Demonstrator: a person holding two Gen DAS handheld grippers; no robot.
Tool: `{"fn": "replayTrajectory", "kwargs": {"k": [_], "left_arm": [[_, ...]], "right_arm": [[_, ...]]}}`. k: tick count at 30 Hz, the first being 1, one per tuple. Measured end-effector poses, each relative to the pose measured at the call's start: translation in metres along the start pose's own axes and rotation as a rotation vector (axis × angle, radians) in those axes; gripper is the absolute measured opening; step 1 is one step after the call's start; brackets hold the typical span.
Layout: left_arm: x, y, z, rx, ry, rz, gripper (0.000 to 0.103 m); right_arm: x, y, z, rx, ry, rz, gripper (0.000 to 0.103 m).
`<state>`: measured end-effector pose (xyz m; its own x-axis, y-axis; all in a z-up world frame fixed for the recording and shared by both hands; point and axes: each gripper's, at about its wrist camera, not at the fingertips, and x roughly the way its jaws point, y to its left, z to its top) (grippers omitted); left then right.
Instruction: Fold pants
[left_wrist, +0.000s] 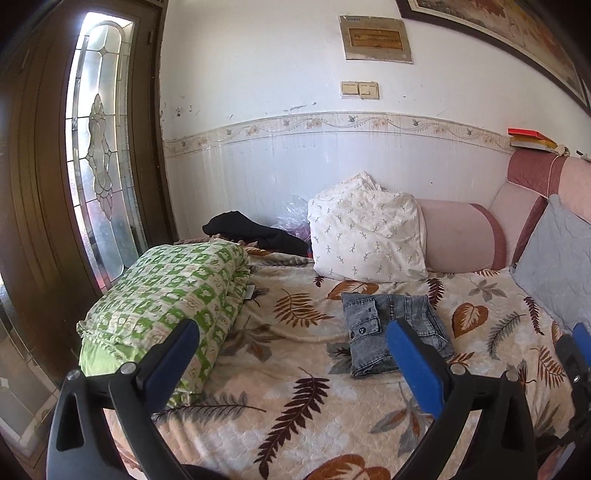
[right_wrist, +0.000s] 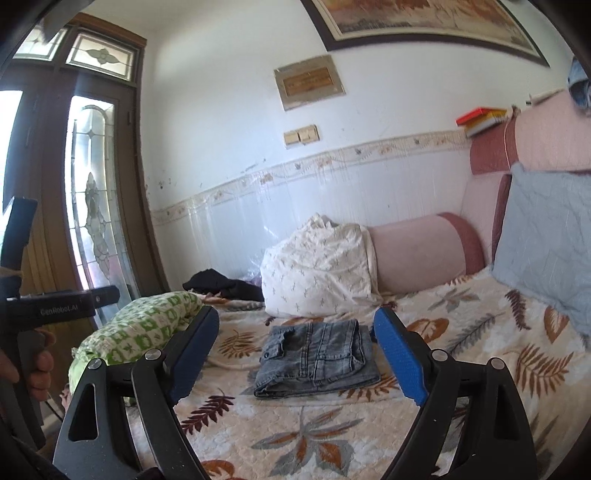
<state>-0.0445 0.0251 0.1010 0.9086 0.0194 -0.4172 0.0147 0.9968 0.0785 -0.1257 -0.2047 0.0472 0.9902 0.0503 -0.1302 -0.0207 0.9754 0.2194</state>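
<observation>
The grey denim pants (left_wrist: 369, 332) lie folded into a small flat bundle on the leaf-patterned bedspread (left_wrist: 295, 398). My left gripper (left_wrist: 291, 328) hovers in front of and to the left of them, jaws wide open and empty. Its right blue finger (left_wrist: 413, 365) overlaps the bundle's near right part in that view. In the right wrist view the pants (right_wrist: 317, 358) sit centred beyond my right gripper (right_wrist: 295, 314), which is open with nothing between its pads. A hand (right_wrist: 37, 365) holding the left gripper's handle shows at that view's left edge.
A folded green checked quilt (left_wrist: 166, 295) lies at the bed's left edge. A white pillow (left_wrist: 365, 232), pink bolster (left_wrist: 458, 236) and grey cushion (left_wrist: 557, 269) line the back and right. A black garment (left_wrist: 255, 232) lies by the wall. A glass-panelled door (left_wrist: 96, 147) stands at left.
</observation>
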Motion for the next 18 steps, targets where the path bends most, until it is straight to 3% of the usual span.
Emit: {"fn": "replayTrajectory", "kwargs": {"k": [18], "left_arm": [[-0.021, 0.021, -0.018, -0.011, 0.019, 0.006, 0.102]], "right_arm": [[-0.043, 0.039, 0.018, -0.095, -0.106, 0.020, 0.093]]}}
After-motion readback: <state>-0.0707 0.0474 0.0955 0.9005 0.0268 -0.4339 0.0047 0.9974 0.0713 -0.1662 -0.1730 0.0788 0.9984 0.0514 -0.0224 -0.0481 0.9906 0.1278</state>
